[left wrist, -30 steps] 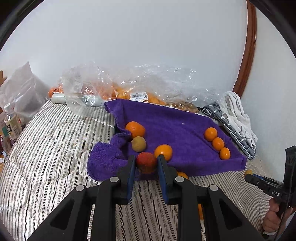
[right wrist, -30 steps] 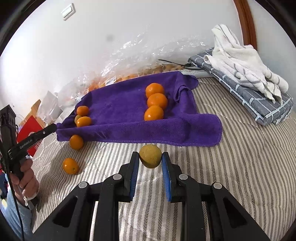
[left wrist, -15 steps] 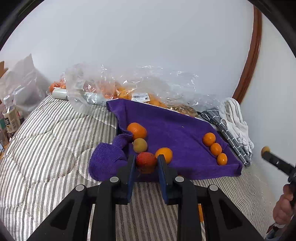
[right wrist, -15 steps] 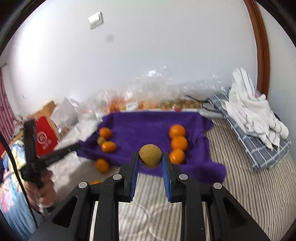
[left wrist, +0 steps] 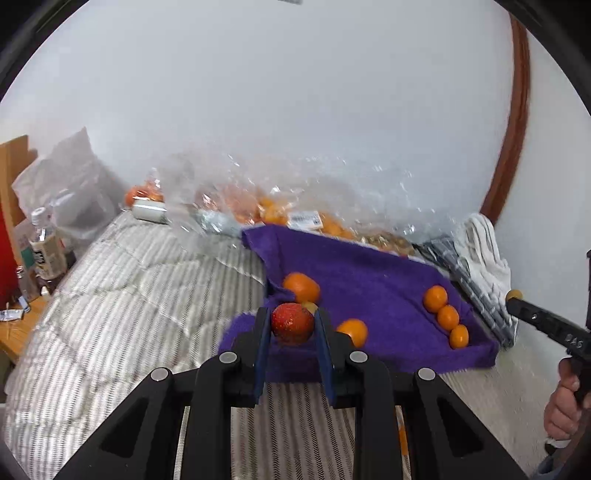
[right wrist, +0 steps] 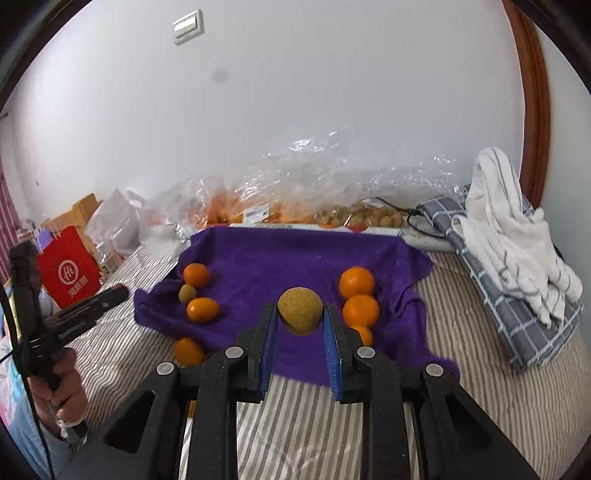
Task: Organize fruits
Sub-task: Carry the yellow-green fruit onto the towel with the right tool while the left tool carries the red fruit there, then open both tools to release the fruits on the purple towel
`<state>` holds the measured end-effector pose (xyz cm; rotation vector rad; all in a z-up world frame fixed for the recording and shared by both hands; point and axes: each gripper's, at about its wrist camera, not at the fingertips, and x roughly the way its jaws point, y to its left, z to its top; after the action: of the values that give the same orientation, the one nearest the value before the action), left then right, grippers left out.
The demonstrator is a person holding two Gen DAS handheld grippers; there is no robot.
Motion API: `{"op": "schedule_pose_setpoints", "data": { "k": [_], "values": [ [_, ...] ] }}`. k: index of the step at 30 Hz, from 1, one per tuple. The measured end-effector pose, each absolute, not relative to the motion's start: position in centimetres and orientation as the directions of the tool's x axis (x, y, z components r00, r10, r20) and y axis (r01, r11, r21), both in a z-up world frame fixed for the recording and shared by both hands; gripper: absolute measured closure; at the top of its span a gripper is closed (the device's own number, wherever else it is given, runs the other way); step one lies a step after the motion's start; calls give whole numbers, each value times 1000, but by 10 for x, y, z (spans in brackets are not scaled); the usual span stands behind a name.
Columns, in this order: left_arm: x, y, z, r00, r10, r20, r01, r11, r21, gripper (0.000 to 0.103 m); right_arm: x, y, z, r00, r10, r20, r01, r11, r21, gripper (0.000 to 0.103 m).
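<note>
Striped bed (right wrist: 480, 369), purple towel (right wrist: 295, 258) spreading toward its far edge, three oranges (right wrist: 360, 310) lining up by the towel's right edge. Left tongs (left wrist: 293, 326) clamping a red fruit (left wrist: 291, 322) above the towel's near-left corner; right tongs (right wrist: 300, 319) gripping a brownish-yellow fruit (right wrist: 299, 310) over its near edge.

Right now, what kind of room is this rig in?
Probably a bedroom: fruit is being sorted on a striped quilted bed cover, folded white and grey checked towels lie by the wall, and a white wall switch sits above.
</note>
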<state>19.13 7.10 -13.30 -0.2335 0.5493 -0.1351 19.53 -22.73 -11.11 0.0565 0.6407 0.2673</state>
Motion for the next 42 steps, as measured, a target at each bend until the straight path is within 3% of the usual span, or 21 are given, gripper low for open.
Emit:
{"op": "schedule_pose_setpoints", "data": {
  "k": [8,13,18,26,30,42],
  "values": [
    [198,77,-85,869,-116,-480,51,988,-146,80,226,-217,-97,781,296,-550,-262,955,141,78],
    [228,68,-77,867,-148,-475,63,980,-189,80,253,-215,-97,779,313,-543,-254,950,183,78],
    [262,49,-103,831,-209,-516,84,963,-255,80,274,-218,-126,735,328,-593,-234,944,232,78],
    [283,17,-144,771,-237,-592,144,969,-200,80,295,-217,-168,659,318,-682,-218,948,232,78],
    [289,14,-155,729,-297,-617,176,952,-250,80,295,-204,-177,630,331,-702,-253,943,218,78],
    [293,8,-171,705,-280,-652,177,959,-220,80,300,-195,-195,591,280,-756,-249,955,159,78]
  ]
}}
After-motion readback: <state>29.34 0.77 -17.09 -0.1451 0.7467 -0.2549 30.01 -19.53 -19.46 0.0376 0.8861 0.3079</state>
